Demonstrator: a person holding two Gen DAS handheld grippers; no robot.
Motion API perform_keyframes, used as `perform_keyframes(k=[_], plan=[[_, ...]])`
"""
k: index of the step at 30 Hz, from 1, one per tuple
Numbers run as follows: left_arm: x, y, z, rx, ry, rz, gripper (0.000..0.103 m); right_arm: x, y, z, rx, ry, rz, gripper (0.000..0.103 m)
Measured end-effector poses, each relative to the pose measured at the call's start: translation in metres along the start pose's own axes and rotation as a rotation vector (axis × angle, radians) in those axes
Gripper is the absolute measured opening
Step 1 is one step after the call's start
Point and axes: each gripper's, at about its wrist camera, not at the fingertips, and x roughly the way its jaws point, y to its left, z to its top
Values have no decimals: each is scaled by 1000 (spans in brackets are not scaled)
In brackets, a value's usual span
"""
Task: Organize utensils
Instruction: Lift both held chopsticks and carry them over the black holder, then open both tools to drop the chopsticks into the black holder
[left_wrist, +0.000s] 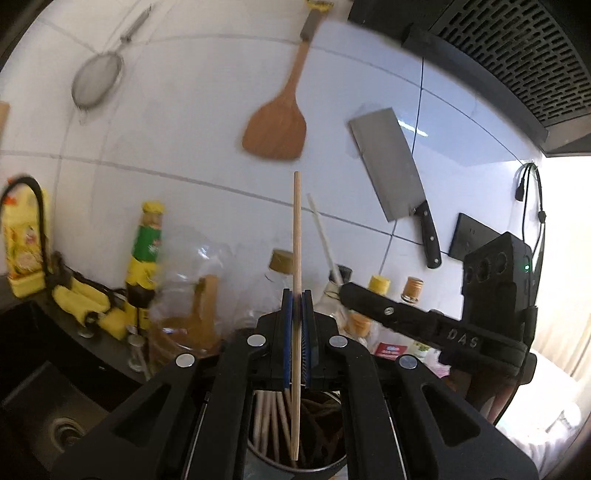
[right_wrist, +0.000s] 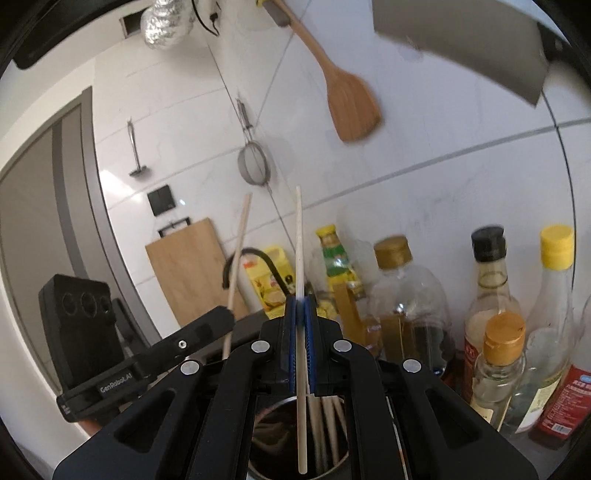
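Each hand-held gripper is clenched mid-shaft on one chopstick — left hand-held gripper (left_wrist: 296, 308) on the wooden chopstick (left_wrist: 296, 229), right hand-held gripper (right_wrist: 302, 314) on the pale chopstick (right_wrist: 300, 236) — both upright above the near holder (right_wrist: 275, 406); light, stiff, slippery sticks, likely to pivot.

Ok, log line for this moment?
left gripper: shut on wooden chopstick | right gripper: shut on white chopstick | both above holder

I count two tongs of mine, the left tongs (left_wrist: 297, 295) and the right tongs (right_wrist: 302, 301), each pinching one chopstick: a wooden chopstick (left_wrist: 296, 236) and a white chopstick (right_wrist: 300, 240). On the wall hang one wooden spatula (left_wrist: 276, 125), one cleaver (left_wrist: 391, 166) and one strainer (left_wrist: 96, 79). One round holder (left_wrist: 317, 467) contains several more chopsticks, too blurred to number.
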Motion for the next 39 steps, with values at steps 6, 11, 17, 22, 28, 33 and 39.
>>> perform_keyframes(k=[6, 11, 17, 22, 28, 33, 39], plan=[[13, 3, -18, -1, 21, -37, 5, 16, -11, -16, -1, 18, -1, 5], [18, 6, -30, 9, 54, -35, 5, 22, -16, -24, 14, 5, 10, 5], [17, 17, -36, -30, 60, -28, 5, 31, -12, -24, 18, -4, 33, 5], [15, 23, -43, -57, 69, -16, 5, 37, -12, -34, 24, -2, 33, 5], [13, 23, -48, -68, 81, -14, 5, 35, -12, -47, 25, 39, 8, 5], [10, 19, -50, -66, 93, -8, 5, 27, -10, -54, 11, 62, -14, 5], [4, 13, -54, -59, 105, 1, 5, 18, -2, -64, -27, 97, -45, 5]])
